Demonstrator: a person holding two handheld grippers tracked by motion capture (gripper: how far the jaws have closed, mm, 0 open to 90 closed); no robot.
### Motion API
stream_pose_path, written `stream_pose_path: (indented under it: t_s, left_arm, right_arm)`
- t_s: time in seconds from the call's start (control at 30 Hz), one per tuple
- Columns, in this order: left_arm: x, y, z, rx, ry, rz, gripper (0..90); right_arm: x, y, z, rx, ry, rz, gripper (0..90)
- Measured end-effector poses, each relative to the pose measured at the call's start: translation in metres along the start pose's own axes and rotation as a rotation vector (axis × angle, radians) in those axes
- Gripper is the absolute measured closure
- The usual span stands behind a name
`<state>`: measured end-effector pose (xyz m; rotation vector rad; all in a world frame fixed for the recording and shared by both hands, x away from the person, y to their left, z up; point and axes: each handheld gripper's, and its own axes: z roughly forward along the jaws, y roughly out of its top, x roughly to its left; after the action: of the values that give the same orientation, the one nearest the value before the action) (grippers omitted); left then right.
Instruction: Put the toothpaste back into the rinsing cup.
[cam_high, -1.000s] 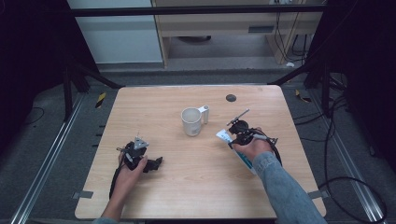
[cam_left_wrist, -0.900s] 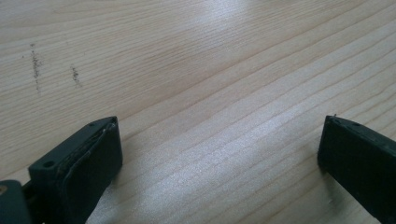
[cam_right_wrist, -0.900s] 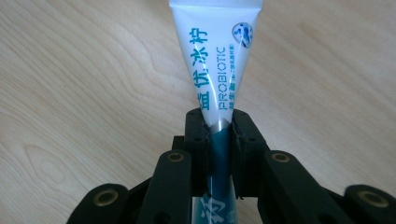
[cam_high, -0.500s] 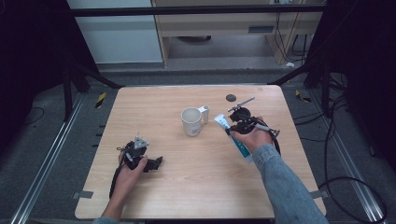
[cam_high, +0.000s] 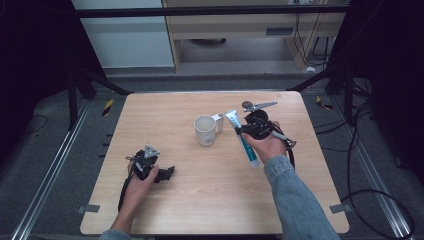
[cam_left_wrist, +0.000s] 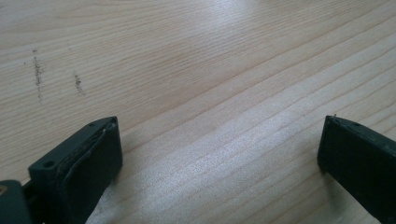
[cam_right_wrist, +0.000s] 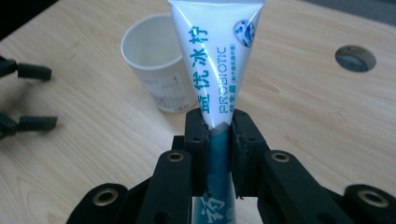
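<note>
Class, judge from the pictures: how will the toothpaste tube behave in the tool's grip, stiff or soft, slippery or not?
The toothpaste tube is probably soft: the right tool pinches it narrow between its jaws. Its glossy skin may slip. Its flat crimped end suggests it won't roll easily.

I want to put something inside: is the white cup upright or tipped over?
Upright. The white cup stands on the table with its open mouth facing up; the right gripper view shows its round rim on top.

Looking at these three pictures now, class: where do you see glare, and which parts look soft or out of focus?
Left gripper view: a pale sheen runs across the table. Right gripper view: glare whitens the toothpaste tube, and the cup behind looks slightly soft. High view: the surroundings are dark and the right gripper is coarse.
</note>
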<state>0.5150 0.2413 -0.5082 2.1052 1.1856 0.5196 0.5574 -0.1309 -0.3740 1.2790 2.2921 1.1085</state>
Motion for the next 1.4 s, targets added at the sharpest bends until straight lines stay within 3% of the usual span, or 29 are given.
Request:
stream_pose_path:
  t_s: [0.07, 0.37, 0.57, 0.9, 1.07, 1.4]
  left_arm:
    - [0.000, 0.000, 0.000, -0.001, 0.001, -0.001, 0.0]
    - [0.000, 0.001, 0.001, -0.004, 0.003, -0.008, 0.0]
    - [0.000, 0.000, 0.000, -0.001, 0.007, -0.002, 0.0]
    - [-0.002, -0.002, -0.002, -0.006, 0.015, -0.012, 0.0]
    - [-0.003, -0.003, -0.003, -0.009, 0.015, -0.015, 0.0]
    - [-0.003, -0.003, -0.003, -0.009, 0.015, -0.013, 0.0]
  right_arm:
    - [0.003, 0.002, 0.000, -0.033, 0.004, 0.004, 78.6]
    - [0.020, 0.018, 0.004, -0.080, 0.001, -0.012, 78.7]
    - [0.022, 0.029, 0.005, -0.111, 0.022, 0.019, 78.8]
    - [0.029, 0.039, 0.003, -0.183, -0.011, 0.008, 78.8]
    - [0.033, 0.049, 0.004, -0.238, -0.027, 0.023, 78.8]
    - [0.038, 0.060, 0.005, -0.290, -0.073, 0.050, 78.8]
